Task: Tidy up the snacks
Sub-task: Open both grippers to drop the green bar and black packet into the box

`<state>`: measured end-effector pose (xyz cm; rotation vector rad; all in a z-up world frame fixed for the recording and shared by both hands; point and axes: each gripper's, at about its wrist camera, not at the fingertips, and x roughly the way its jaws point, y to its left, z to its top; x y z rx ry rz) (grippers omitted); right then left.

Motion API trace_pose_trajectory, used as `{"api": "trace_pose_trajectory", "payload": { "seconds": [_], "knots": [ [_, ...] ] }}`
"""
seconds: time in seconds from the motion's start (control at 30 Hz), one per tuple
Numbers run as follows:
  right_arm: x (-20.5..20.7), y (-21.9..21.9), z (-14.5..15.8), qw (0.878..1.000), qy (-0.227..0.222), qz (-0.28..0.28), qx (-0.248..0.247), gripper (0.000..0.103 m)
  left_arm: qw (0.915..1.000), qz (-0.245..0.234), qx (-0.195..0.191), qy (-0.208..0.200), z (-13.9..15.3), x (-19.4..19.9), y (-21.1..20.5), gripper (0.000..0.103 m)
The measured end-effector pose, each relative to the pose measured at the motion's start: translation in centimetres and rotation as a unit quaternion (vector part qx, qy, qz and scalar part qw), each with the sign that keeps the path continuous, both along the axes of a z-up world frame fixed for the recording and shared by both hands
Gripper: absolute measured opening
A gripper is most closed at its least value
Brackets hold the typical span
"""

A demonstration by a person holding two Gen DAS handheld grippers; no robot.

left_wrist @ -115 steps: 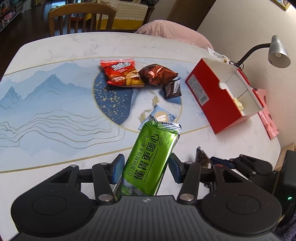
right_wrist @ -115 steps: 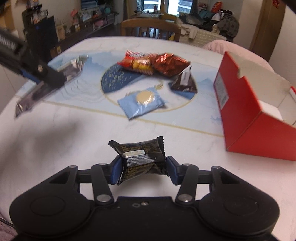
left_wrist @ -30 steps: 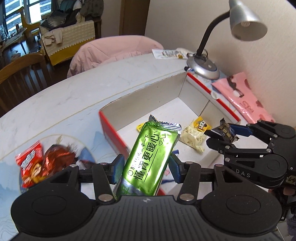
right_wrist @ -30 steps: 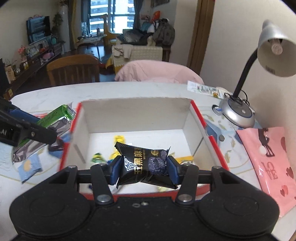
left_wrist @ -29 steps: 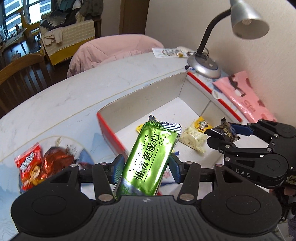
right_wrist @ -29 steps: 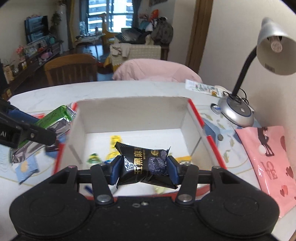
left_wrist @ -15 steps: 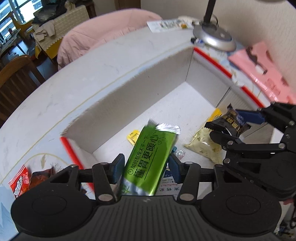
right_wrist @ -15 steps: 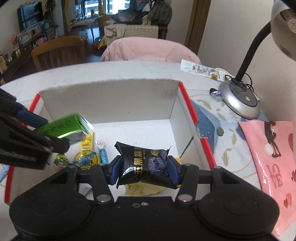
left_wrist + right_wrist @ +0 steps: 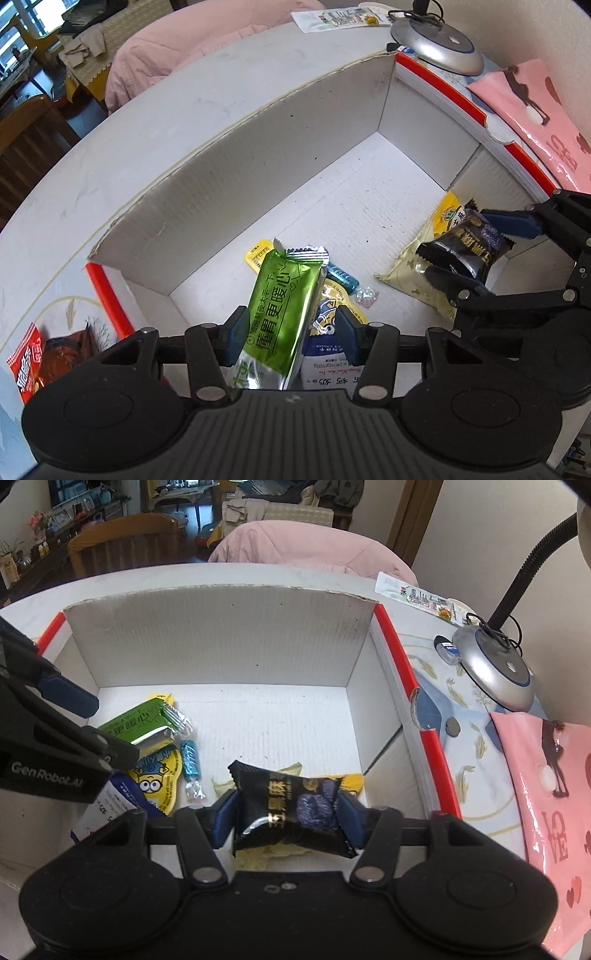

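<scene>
Snacks hang inside the red cardboard box: the left tongs are clamped on a green packet. The right tongs pinch a black packet above the box floor.

White marble tabletop, cream wall on right. Wooden chair and pink-covered chair behind it. Silver desk lamp near wall, cluttered living room further back.
</scene>
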<state>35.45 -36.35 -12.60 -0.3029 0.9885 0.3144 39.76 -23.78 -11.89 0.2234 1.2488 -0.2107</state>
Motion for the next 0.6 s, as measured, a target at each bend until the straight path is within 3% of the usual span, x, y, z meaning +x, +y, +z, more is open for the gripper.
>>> {"api": "trace_pose_trajectory", "payload": {
  "seconds": [0.2,0.6],
  "knots": [
    [-1.0,0.1,1.1,1.000,-0.007,0.009,0.011,0.069,0.9996,0.002,-0.018,-0.020,1.7,-1.6,0.7,0.050],
    [-4.5,1.0,6.6,0.997,-0.046,0.019,0.054,0.080,0.9953,0.018,-0.058,-0.076,6.4,-5.8,3.2,0.050]
  ]
}}
